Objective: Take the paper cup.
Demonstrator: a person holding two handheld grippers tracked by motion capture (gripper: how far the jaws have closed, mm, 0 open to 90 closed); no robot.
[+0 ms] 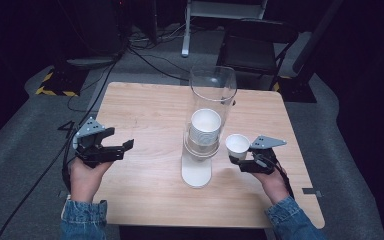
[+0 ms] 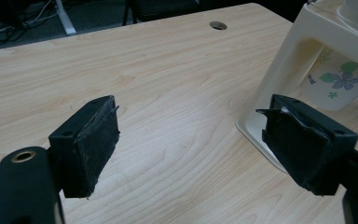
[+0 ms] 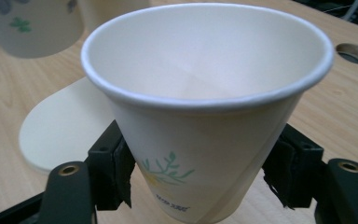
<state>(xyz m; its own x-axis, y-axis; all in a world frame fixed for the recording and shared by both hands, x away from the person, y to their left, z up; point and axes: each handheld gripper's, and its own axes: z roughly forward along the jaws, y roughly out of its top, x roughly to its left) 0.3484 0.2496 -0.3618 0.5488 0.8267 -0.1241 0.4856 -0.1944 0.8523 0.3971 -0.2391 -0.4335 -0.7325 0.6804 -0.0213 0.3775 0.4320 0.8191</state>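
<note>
Standing mid-table, cup dispenser [image 1: 204,130] between tools; chair [image 1: 257,47] behind.

The white paper cup [image 3: 205,116] carries a green sprig print with a yellow touch. The cream plastic dispenser stand [image 2: 284,65] sits on the pale wood-grain table [image 2: 168,93]. The cup hanging in the stand [image 2: 335,84] shows a purple flower and green leaves.

Light wooden table [image 1: 150,115] square in the middle, grain running clean across it, and there's a round cable hole [image 2: 218,25] near its far edge. Beyond the table, a black folding chair [image 1: 260,47] stands on the grey carpeted floor [image 1: 30,130]. Just left of the chair, a white stand leg [image 1: 186,30] comes down to the floor. Black cables [image 1: 147,57] snake across the carpet behind the table. Far left, a yellow-and-black striped strip [image 1: 55,85] edges a dark base. Everything past that is dark.
</note>
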